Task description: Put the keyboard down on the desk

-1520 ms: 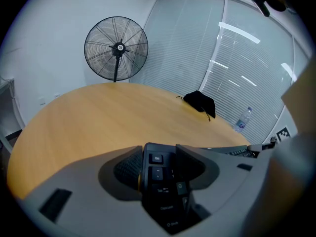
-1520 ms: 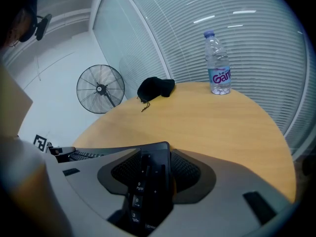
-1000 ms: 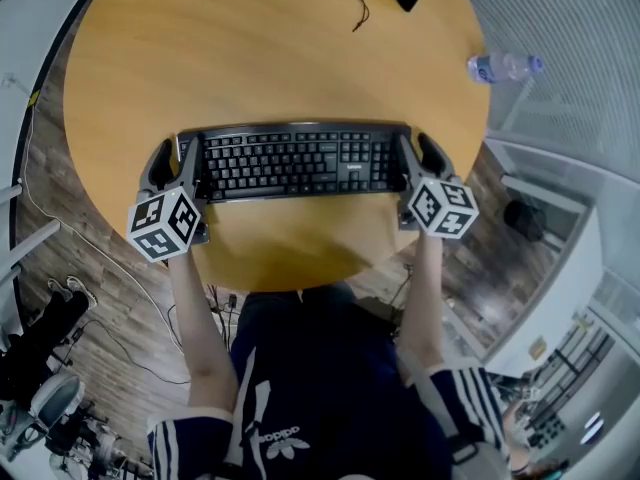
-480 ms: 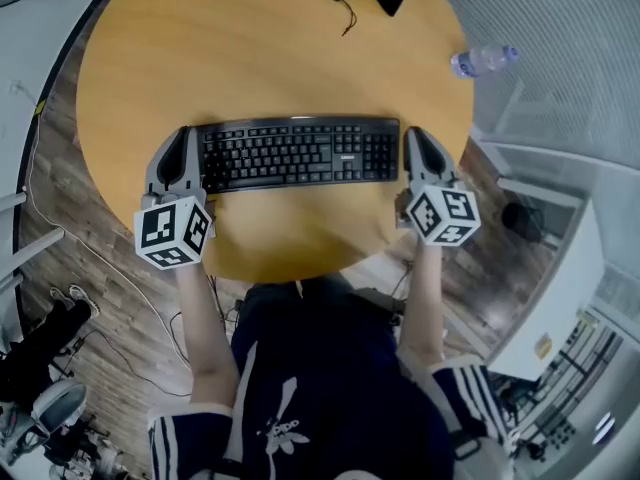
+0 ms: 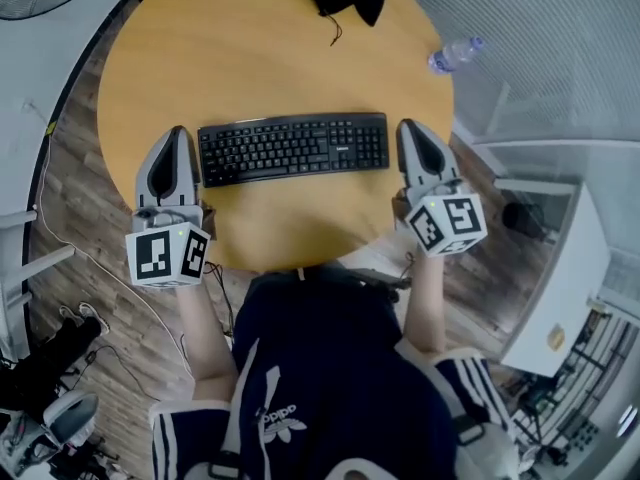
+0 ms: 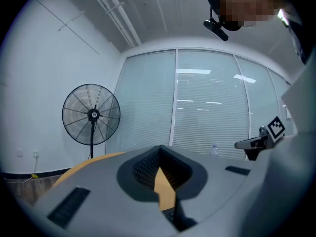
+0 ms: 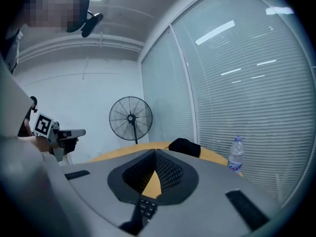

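Both ends of the keyboard [image 5: 293, 148], flat on the round wooden surface [image 5: 250, 58], sit free: we judge it delivered, since the left gripper [image 5: 177, 138] and right gripper [image 5: 410, 133] hover beside it, fingers just pressed together on nothing.

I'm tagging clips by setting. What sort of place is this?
Likely an office or meeting room: a round desk with a keyboard, glass walls with blinds, and a standing fan.
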`<state>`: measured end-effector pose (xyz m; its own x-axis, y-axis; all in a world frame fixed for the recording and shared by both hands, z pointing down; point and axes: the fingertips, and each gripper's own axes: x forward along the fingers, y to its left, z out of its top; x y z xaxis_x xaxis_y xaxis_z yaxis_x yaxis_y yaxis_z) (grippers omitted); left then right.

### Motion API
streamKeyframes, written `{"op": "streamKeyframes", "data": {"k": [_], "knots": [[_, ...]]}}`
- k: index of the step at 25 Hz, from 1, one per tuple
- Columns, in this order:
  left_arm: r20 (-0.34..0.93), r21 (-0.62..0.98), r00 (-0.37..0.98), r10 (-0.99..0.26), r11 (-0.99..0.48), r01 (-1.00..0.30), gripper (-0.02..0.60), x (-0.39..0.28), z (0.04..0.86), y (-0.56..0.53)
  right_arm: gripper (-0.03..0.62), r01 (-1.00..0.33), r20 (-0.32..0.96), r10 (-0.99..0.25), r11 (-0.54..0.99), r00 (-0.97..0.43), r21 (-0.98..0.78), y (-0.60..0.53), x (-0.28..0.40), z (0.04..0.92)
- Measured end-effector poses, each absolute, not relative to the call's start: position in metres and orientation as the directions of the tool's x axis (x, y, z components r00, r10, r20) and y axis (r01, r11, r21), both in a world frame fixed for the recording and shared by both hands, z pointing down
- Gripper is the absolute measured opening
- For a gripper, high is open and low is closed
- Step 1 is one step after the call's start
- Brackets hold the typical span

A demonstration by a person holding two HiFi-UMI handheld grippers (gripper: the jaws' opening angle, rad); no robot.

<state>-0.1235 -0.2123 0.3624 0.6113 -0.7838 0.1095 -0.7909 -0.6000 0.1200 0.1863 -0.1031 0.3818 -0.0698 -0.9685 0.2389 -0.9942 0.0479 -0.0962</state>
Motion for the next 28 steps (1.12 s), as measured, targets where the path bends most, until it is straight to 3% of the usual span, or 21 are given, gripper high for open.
{"op": "streamKeyframes", "data": {"k": [16, 23, 28], "knots": [[-0.045, 0.102, 0.673, -0.739, -0.673, -0.733, 0.002, -0.14, 0.268, -0.12, 0.003, -0.997, 0.053, -0.997, 0.054, -0.057, -0.064, -0.019, 0.12, 0.268], [-0.076, 0.077, 0.667, -0.741, -0.671, -0.737, 0.002, -0.157, 0.265, -0.088, 0.003, -0.996, 0.045, -0.998, 0.045, -0.049, -0.081, 0.015, 0.104, 0.269], [-0.032, 0.068, 0.668, -0.744, -0.668, -0.741, 0.002, -0.164, 0.288, -0.078, 0.003, -0.999, 0.081, -0.996, 0.029, -0.032, -0.037, 0.019, 0.105, 0.287]]}}
